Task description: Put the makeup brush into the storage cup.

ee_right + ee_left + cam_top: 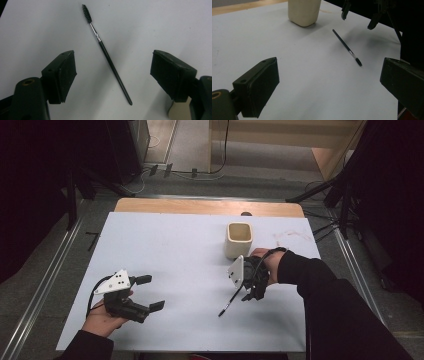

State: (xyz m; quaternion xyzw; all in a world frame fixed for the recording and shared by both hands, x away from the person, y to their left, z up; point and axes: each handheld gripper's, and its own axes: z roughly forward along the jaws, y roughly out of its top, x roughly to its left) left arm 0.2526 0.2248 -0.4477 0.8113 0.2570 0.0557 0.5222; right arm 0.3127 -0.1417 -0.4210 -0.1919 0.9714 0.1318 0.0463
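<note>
My right gripper (248,290) hung with jaws spread wide above a thin black spoolie brush (107,53), gripping nothing. The brush lay flat on the white table (170,250), just in front of the cream cup (238,239). Light, stiff and slender, it looked best pinched mid-handle. My left gripper (152,292) rested open and empty, well left of the cup.

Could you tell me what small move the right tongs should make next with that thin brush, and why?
Probably lower the right tongs straight down and close on the handle of the brush. Their jaws stand open on either side of it, the brush lies flat on the table, untouched, and the cream cup stands just beyond. The left tongs rest open, apart.
</note>
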